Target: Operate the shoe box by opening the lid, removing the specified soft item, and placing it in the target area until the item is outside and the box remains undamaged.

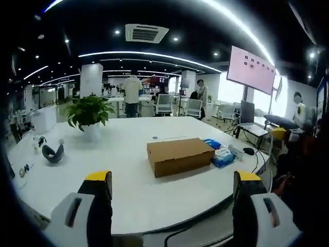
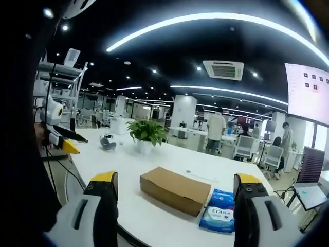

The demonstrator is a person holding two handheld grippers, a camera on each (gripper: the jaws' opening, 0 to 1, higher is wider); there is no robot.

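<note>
White round-edged table (image 1: 128, 195) carries a closed cardboard shoe box (image 1: 180, 156) toward its right side. Blue wipe packs (image 1: 222, 156) lie just beside the box's right end; a potted plant (image 1: 88, 116) stands near the far left edge. Dark headset-like item (image 1: 52, 153) lies by the left edge.

Blue packet (image 1: 223, 156) near table's (image 1: 128, 154) right edge: partly hidden behind shoe box (image 1: 180, 156). Packet print: too small to read. Small items (image 1: 51, 152) near left table edge: unidentifiable. Wall screen (image 2: 308, 92) cut by picture edge.
</note>
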